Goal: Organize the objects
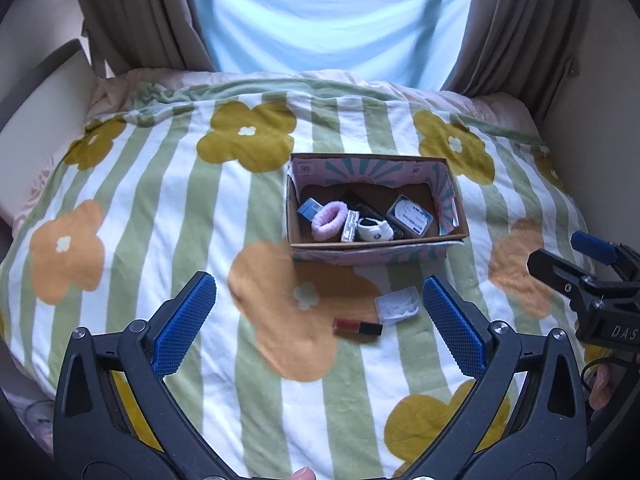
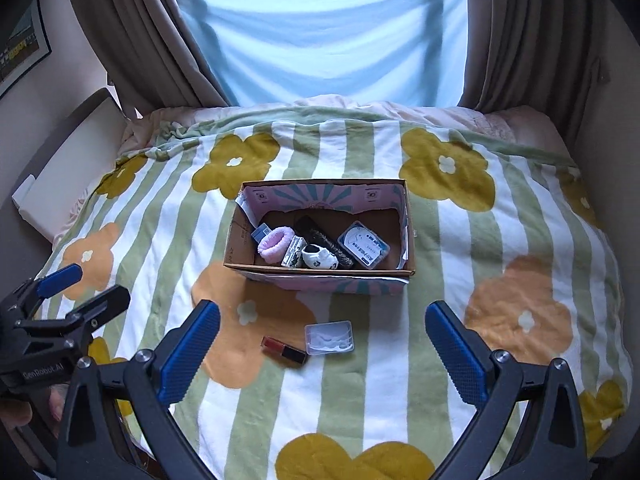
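Note:
An open cardboard box (image 1: 376, 246) (image 2: 320, 276) stands on the flowered blanket and holds a pink fuzzy ring (image 1: 329, 220) (image 2: 275, 249), a white sock (image 1: 374, 230) (image 2: 319, 258), a clear case with a label (image 1: 410, 216) (image 2: 363, 244) and other small items. A red and black lipstick (image 1: 357, 326) (image 2: 283, 348) and a small clear plastic case (image 1: 397, 305) (image 2: 329, 337) lie on the blanket in front of the box. My left gripper (image 1: 320, 320) (image 2: 84, 284) is open and empty above them. My right gripper (image 2: 322, 340) (image 1: 560, 252) is open and empty over the same spot.
The striped flower blanket (image 1: 160, 200) (image 2: 500, 240) covers a bed. Brown curtains (image 1: 132, 12) (image 2: 132, 28) and a light blue sheet over the window (image 2: 328, 32) stand behind it. A white board (image 1: 48, 96) leans at the left, a wall at the right.

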Tool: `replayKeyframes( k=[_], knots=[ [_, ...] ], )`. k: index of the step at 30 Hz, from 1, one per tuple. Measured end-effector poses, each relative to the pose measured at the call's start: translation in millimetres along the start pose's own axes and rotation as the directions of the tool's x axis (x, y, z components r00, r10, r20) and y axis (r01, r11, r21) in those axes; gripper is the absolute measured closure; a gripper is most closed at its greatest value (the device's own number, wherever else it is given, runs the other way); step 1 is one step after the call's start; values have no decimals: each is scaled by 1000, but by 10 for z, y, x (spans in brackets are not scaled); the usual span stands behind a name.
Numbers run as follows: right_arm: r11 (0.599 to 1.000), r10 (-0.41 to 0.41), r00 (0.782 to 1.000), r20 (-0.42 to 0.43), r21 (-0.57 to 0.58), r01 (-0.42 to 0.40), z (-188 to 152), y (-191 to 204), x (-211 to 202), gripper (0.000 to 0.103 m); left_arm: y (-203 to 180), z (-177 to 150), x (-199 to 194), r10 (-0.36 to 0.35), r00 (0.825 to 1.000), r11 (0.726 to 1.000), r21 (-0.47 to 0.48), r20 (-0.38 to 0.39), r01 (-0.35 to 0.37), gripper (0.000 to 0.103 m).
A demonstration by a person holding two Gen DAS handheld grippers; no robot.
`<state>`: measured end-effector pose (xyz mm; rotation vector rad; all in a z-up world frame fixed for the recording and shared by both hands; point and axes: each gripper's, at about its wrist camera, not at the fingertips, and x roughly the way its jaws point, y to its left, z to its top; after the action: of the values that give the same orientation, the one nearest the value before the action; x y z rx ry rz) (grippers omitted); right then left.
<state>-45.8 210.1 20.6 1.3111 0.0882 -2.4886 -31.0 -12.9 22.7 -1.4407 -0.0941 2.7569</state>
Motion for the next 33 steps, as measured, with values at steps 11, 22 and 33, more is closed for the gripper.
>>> replayKeyframes(
  k=[11, 22, 33],
  knots=[
    [1000, -28, 999, 25, -3, 29, -120, 70, -182, 1, -86, -281, -62, -48, 998, 998, 28, -30, 49, 0],
    [1000, -24, 998, -56, -9, 24, -200, -40, 166, 1, -52, -339, 216, -75, 993, 996, 31, -91, 78, 0],
    [998, 43, 982, -184, -38, -51, -609, -160, 1413, 1, -312, -903, 1347, -106, 975, 986, 105, -194, 128, 0]
  ],
)
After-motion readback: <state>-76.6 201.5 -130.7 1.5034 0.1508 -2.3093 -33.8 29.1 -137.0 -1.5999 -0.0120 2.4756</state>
